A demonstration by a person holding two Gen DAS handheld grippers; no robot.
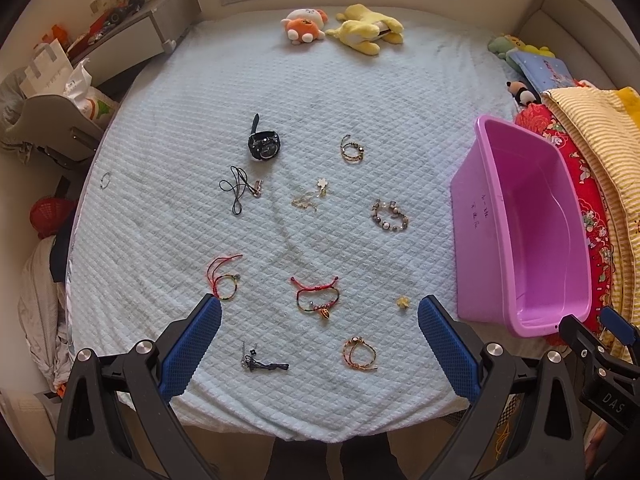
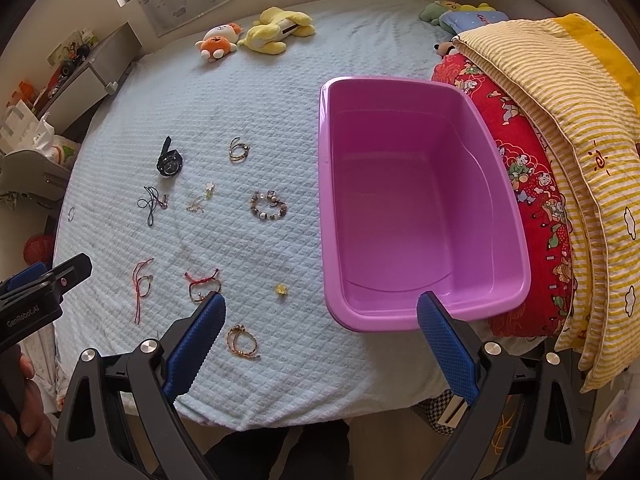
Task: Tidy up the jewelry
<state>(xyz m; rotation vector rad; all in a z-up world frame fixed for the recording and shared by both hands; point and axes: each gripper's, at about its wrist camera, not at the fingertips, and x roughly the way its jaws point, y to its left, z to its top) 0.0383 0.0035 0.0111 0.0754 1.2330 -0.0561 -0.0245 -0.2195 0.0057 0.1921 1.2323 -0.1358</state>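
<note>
Both grippers hover over the bed's [image 1: 160, 128] near edge, jaws wide apart, holding nothing: left gripper [image 1: 319, 320], right gripper [image 2: 320, 314]. Jewelry is scattered mid-bed, from the watch [image 1: 264, 145] to the orange bracelet [image 1: 359, 354] by the near edge. Pink bin [image 2: 404, 320] sits empty at the right edge, against folded quilts [image 2: 560, 128]. Bare quilt between the pieces and the plush toys [image 1: 340, 28] at the far edge.

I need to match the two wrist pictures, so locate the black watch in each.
Left wrist view: the black watch lies upper centre on the blue bedspread.
Right wrist view: the black watch lies left of centre.
Shared landmark: the purple tub, to the watch's right in both.
</note>
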